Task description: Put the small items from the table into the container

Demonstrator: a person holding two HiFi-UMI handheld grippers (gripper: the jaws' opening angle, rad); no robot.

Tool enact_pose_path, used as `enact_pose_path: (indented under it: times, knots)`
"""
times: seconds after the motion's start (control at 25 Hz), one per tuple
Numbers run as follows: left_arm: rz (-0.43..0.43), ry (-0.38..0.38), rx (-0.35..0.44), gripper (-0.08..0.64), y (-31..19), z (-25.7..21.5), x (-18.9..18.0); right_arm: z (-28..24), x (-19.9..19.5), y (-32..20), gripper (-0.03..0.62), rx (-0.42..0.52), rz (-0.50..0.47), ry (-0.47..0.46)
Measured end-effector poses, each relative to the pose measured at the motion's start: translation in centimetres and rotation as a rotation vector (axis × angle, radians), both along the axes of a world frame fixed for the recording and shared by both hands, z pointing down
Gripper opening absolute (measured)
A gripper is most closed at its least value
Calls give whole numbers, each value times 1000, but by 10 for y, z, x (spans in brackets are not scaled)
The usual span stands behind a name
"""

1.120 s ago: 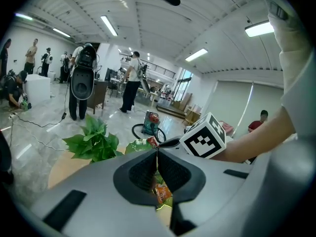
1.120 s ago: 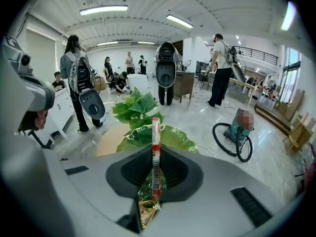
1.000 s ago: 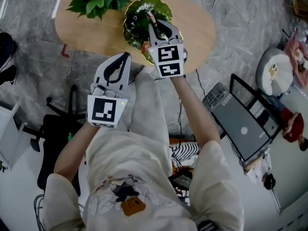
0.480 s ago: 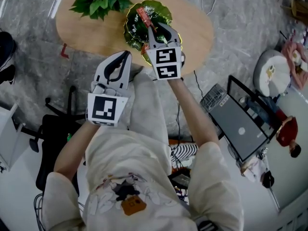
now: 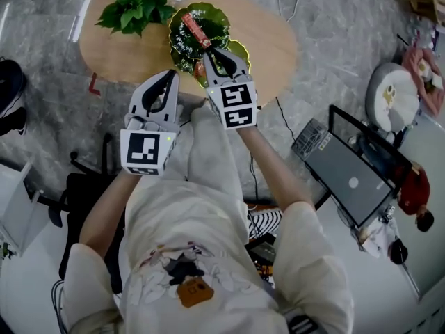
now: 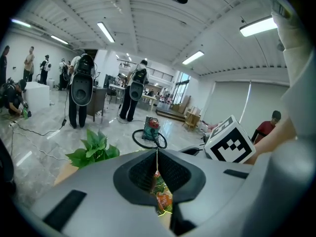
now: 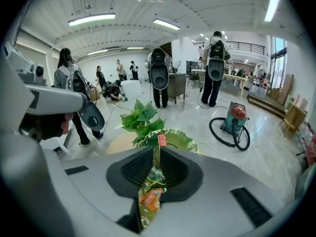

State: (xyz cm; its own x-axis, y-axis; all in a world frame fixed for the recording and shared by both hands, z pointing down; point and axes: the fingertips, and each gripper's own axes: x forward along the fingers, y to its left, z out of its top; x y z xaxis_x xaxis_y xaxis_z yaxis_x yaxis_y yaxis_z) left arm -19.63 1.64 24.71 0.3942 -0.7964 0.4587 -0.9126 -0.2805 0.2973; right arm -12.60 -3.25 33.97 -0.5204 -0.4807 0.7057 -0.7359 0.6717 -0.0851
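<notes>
A dark green leaf-shaped dish [image 5: 217, 17] stands on the oval wooden table [image 5: 272, 42]. My right gripper [image 5: 212, 49] hangs over the dish's near side, shut on a thin red snack packet [image 5: 195, 30] that sticks out past its tips. The right gripper view shows the same packet [image 7: 162, 140] pinched at the tips of the right gripper [image 7: 159, 150], above the dish [image 7: 186, 138]. An orange packet [image 7: 150, 199] on a yellow-green leaf dish shows below through the jaw gap. My left gripper [image 5: 169, 76] is shut and empty at the table's near edge; in its own view the left gripper [image 6: 157, 152] shows the orange packet [image 6: 164, 201] beyond it.
A potted plant [image 5: 136, 4] stands at the table's far left, next to the dish. On the floor are a laptop [image 5: 351, 181] at the right, a black chair base [image 5: 82, 186] at the left, and a vacuum cleaner [image 7: 235, 121]. Several people stand in the hall behind.
My right gripper has risen with the red packet and rolled, so the packet now points up and left over the dish. The left gripper has lifted slightly.
</notes>
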Motion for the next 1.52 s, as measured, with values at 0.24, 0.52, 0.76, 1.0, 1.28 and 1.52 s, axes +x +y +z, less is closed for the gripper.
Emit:
enact_pose_path:
  times: [0.24, 0.52, 0.76, 1.0, 1.28, 1.52]
  knots:
    - [5, -27, 33, 9, 3, -23, 13, -33, 16, 4, 12, 29, 26, -66]
    - [-16, -61, 58, 9, 13, -51, 29, -82, 27, 16, 8, 80, 17, -140]
    - [-24, -58, 76, 9, 25, -76, 53, -128, 37, 36, 6, 102, -10, -211]
    - [10, -64, 104, 9, 31, -109, 82, -167, 58, 48, 6, 124, -25, -260]
    - [28, -42, 117, 9, 42, -133, 129, -199, 106, 69, 6, 108, 5, -303]
    - [119, -15, 122, 9, 44, -134, 163, -202, 122, 87, 6, 100, 5, -294]
